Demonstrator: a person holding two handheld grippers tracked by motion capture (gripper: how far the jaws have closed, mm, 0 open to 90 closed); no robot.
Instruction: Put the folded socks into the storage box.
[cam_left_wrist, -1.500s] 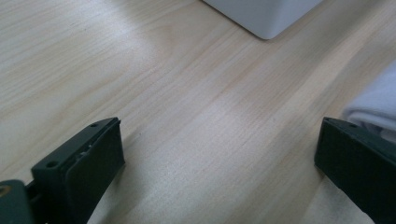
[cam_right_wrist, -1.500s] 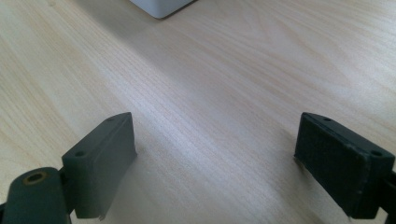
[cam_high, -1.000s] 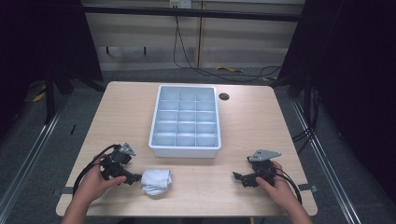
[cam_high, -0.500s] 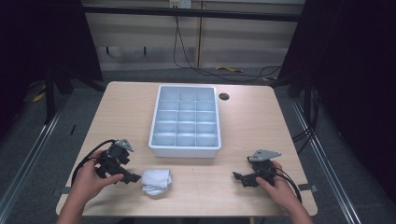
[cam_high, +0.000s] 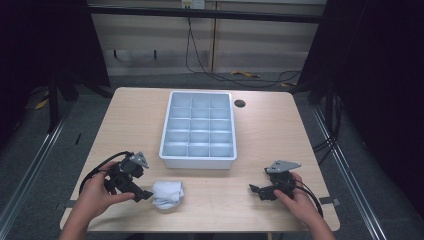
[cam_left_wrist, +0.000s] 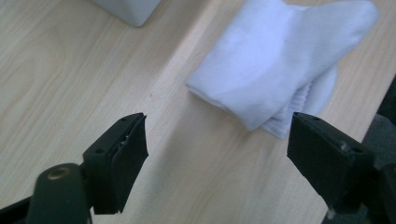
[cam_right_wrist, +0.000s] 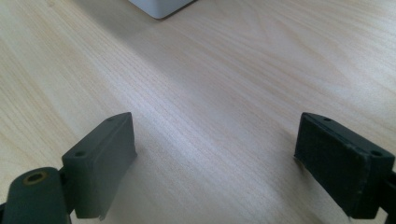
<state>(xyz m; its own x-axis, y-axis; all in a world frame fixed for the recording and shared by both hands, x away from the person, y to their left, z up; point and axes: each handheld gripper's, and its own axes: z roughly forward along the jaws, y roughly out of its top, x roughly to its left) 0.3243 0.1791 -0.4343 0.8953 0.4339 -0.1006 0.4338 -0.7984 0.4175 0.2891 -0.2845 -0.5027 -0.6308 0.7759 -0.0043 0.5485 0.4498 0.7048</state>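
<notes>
Well, the folded white sock (cam_left_wrist: 280, 70) lies on the desk (cam_high: 300, 120) just in front of the grey tray (cam_high: 198, 160), soft and light, so I'd pinch its thick fold with my left gripper (cam_left_wrist: 219, 163), fingers open wide like my right gripper's (cam_right_wrist: 215, 168).
</notes>
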